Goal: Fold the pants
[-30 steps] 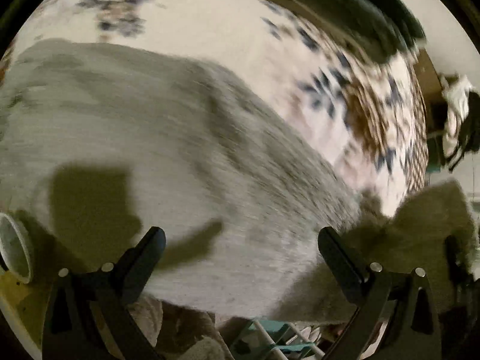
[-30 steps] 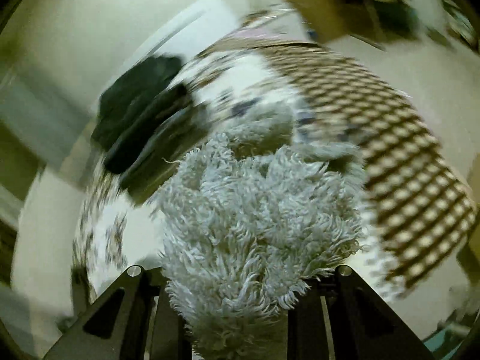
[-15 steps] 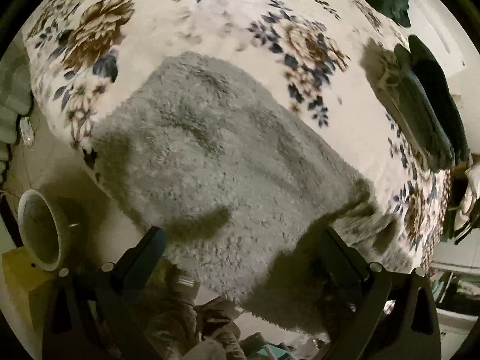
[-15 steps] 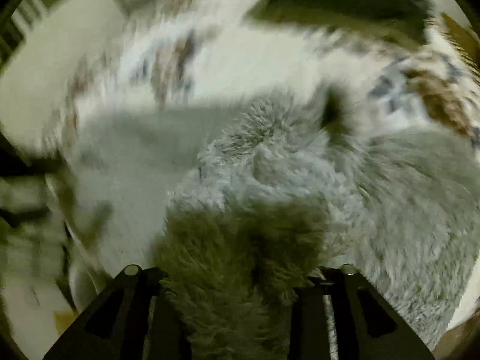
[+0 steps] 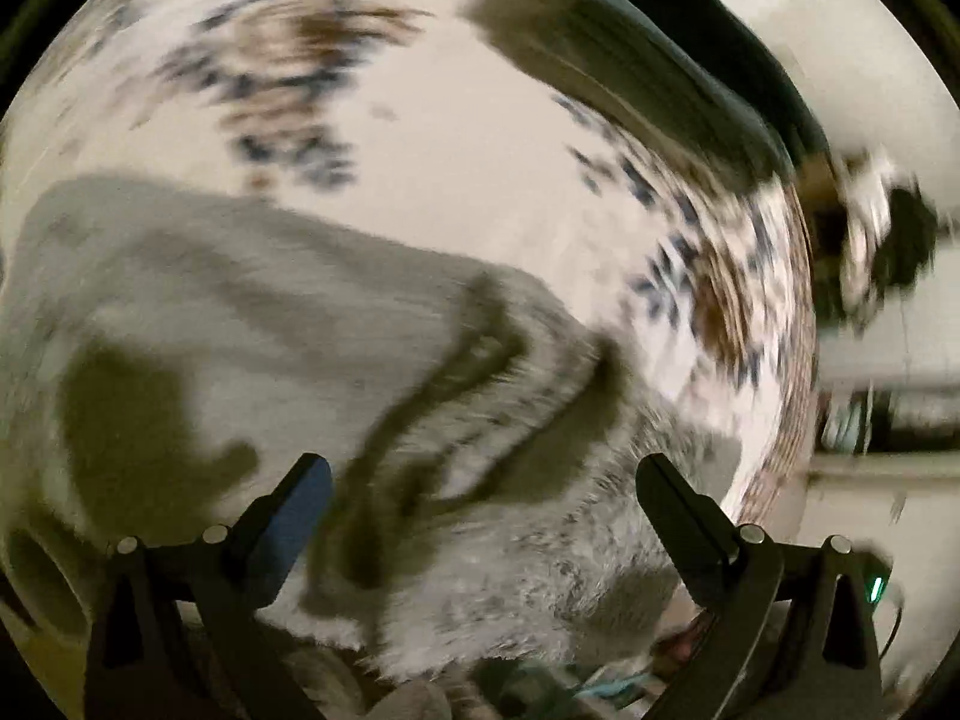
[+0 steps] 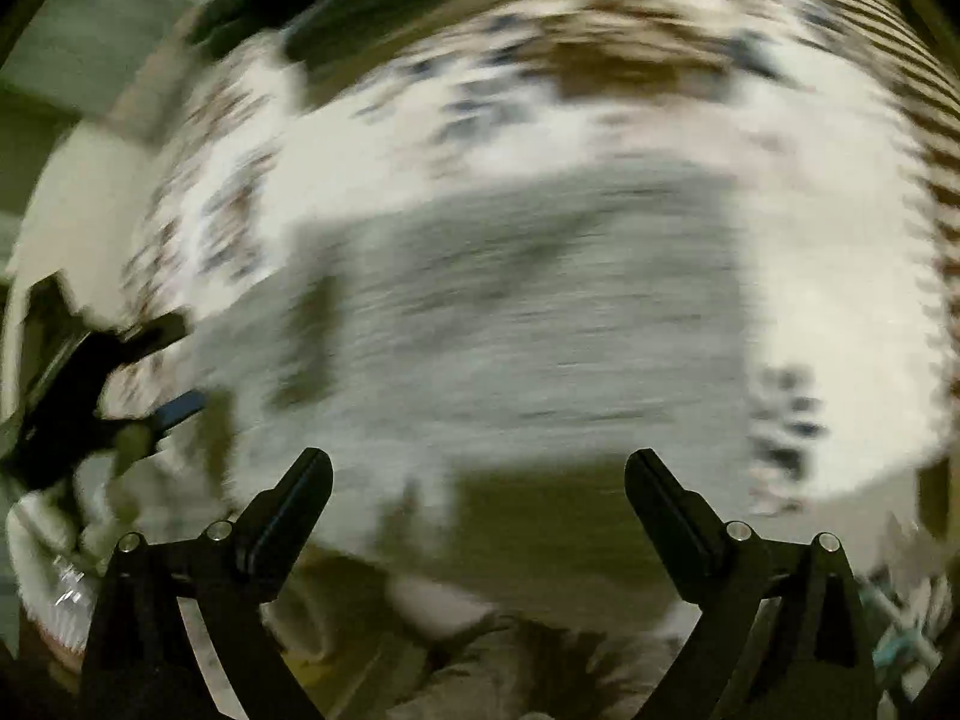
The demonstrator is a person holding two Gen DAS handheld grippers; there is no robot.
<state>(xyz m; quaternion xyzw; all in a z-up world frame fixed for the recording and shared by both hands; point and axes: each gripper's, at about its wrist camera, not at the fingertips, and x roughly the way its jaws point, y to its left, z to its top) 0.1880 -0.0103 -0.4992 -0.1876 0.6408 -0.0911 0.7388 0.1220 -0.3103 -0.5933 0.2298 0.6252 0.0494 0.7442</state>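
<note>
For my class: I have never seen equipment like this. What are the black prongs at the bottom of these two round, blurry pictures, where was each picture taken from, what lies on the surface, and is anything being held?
No robot is here. A person holds a two-finger gripper in each hand, and each gripper carries a wide-angle camera looking forward along its fingers. That is why both pictures are round and show two black prongs at the bottom. One picture comes from the left gripper, the other from the right gripper.

Both look down at fluffy grey pants lying on a flower-patterned cloth. Dark folded clothing lies further back.

Nothing is held. The left gripper stands open. The right gripper's jaws are opening, with no fabric pinched between them. The blur comes from moving hands. The left gripper also shows at the edge of the right view.
</note>
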